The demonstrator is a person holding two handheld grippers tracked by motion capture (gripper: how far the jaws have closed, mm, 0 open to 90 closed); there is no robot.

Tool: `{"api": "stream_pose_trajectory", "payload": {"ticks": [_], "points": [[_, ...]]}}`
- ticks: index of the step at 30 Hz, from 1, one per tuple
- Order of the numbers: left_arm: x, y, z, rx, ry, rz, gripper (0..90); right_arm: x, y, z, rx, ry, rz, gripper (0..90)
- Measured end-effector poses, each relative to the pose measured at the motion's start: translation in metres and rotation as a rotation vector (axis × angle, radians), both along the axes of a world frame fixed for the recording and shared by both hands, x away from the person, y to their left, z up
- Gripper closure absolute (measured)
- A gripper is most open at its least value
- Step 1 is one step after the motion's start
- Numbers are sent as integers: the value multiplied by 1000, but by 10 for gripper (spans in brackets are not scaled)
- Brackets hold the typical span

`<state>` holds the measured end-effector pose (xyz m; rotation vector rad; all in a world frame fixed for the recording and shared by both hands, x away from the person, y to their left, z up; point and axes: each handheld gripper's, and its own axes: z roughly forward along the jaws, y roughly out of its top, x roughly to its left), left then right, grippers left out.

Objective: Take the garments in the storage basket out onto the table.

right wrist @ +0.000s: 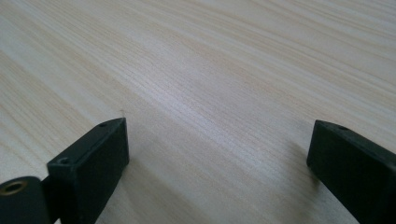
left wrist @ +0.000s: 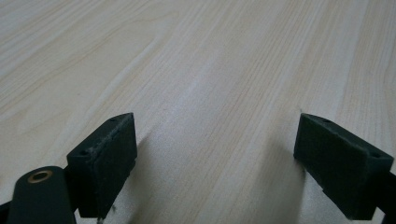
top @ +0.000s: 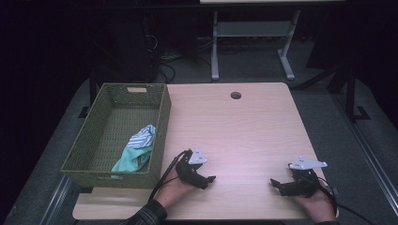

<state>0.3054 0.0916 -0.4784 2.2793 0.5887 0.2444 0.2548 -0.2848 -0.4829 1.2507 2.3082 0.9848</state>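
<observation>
Your left gripper [top: 209,179] rests low on the near edge of the wooden table [top: 244,126], jaws spread wide with only bare wood grain between them. Your right gripper [top: 276,183] sits well apart to the right, jaws likewise wide apart, gripping nothing. Farther back at the table's left side stands a green woven basket [top: 162,117]. Inside it, against the right wall, lies a crumpled teal and striped cloth [top: 136,150].
</observation>
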Motion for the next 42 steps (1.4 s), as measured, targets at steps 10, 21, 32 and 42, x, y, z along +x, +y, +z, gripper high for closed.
{"api": "stream_pose_trajectory", "payload": {"ticks": [10, 21, 32, 42], "points": [[2, 0, 0, 3, -1, -16, 121, 1, 1, 0, -8, 9, 8, 10], [3, 1, 6, 26, -3, -5, 128, 2, 1, 0, -7, 9, 9, 8], [8, 8, 17, 15, 17, 17, 128, 2, 1, 0, -8, 8, 10, 8], [10, 10, 21, 5, 37, 29, 129, 2, 1, 0, -8, 8, 10, 8]]}}
